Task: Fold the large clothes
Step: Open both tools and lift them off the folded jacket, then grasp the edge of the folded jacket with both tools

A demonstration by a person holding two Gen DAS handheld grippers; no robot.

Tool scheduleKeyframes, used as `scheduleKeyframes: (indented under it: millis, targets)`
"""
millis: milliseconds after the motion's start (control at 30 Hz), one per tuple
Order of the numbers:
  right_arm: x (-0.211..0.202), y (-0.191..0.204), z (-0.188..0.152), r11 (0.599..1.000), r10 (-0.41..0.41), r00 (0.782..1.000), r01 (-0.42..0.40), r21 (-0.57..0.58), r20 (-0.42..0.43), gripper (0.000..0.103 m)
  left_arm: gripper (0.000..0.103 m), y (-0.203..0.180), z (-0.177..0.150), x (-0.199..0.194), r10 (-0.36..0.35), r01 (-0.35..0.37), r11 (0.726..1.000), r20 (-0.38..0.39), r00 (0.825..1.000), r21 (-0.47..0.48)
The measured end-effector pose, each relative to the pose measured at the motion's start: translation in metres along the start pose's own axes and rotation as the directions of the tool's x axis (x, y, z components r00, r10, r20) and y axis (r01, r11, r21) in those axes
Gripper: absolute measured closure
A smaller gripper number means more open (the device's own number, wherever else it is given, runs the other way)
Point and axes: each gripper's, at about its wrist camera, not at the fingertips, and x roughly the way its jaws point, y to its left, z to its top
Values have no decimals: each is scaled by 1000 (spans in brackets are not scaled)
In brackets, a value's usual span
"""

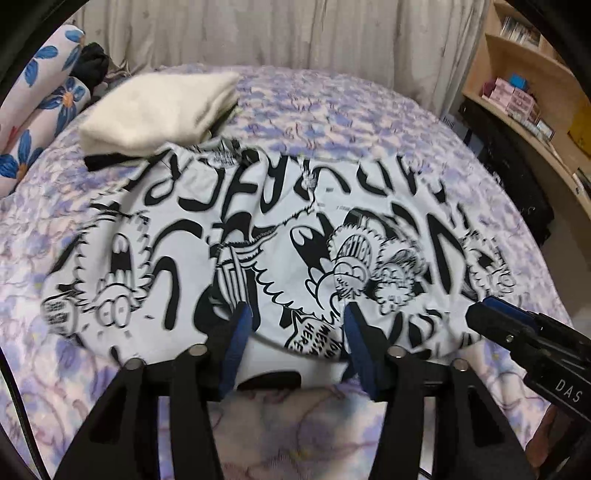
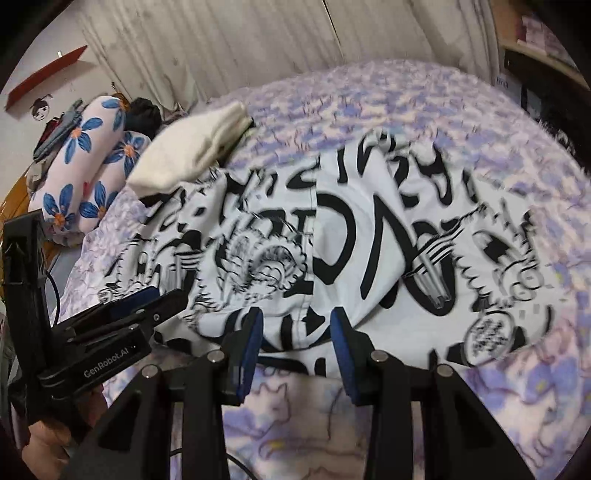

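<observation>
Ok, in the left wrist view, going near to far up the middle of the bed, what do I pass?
Left gripper with open jaws → black-and-white printed garment → folded cream cloth → pale curtain.

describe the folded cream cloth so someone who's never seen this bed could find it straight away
On the purple floral bed, look past the big black-and-white cartoon-print garment to its far left corner. The cream cloth lies there, overlapping the garment's far edge, beside the blue-flowered pillows. It is the only plain, unprinted fabric in sight.
</observation>
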Motion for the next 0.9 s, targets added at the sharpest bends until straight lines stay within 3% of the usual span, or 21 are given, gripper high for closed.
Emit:
scheduleKeyframes:
  millis: [267,367,500,767,900]
  targets:
    - [-80,26,-6,998,40,993,-36,-46,112,65,40,11,-8,-71,-60,63,997,65,996,-49]
    - [-110,36,-9,996,51,987,-41,-74,151,55,36,18,-16,-93,-67,74,994,91,994,-74]
    - [-136,45,-15,994,55,983,-38,-99,176,54,31,27,-23,-112,-57,67,994,110,992,-89]
    - [-148,57,-23,986,49,987,-23,-164,154,53,31,49,-37,-117,-37,50,989,90,995,-142]
    - [-136,62,-24,975,-57,981,95,-203,186,53,30,64,-43,-105,-22,34,984,66,998,-173]
